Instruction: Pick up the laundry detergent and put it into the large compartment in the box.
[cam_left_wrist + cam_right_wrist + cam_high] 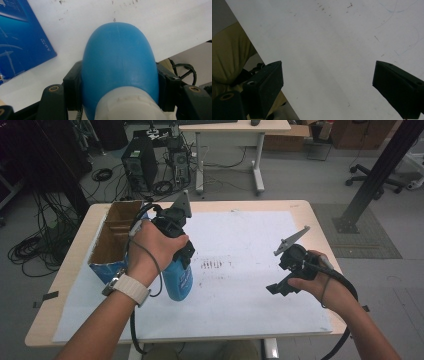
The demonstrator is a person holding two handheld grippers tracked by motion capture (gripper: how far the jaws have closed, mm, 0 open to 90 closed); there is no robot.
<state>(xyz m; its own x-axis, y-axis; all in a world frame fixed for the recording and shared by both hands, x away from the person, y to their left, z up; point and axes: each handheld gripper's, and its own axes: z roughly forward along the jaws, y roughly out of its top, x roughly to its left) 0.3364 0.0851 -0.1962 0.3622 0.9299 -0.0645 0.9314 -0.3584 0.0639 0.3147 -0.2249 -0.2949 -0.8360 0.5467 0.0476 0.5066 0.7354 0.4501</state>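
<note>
A blue bottle (pixel 178 280) with a white neck hangs from my left gripper (pixel 184 256), which is shut on it just above the white sheet (pixel 240 285). In the left gripper view the bottle (pixel 118 62) fills the space between the two black jaws, its rounded base pointing at the sheet. My right gripper (pixel 278 288) is held over the right part of the sheet, open, with nothing between its jaws. In the right gripper view its wide-apart fingers (pixel 268 87) frame bare white paper (pixel 332 50).
An open cardboard box with blue sides (pixel 116 237) stands at the table's left, close to my left hand; its blue side (pixel 20 40) shows in the left gripper view. Dark smudges (pixel 212 264) mark the sheet's middle. Cables, computers and a desk lie beyond the table's far edge.
</note>
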